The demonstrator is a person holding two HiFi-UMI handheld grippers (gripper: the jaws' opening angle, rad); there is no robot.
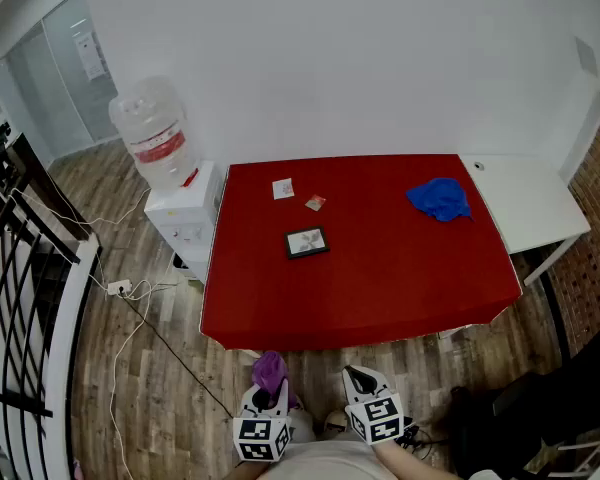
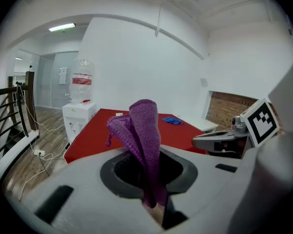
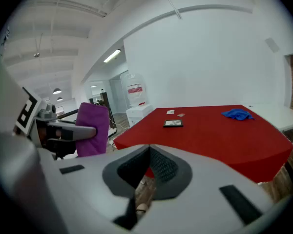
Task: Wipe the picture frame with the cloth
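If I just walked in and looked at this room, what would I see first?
The big red table in the middle of the room grabs the eye first, with a small dark picture frame near its middle and a crumpled blue cloth toward its far right corner. Next comes the bright purple cloth, pinched in the left gripper, close to the person, short of the table's near edge.
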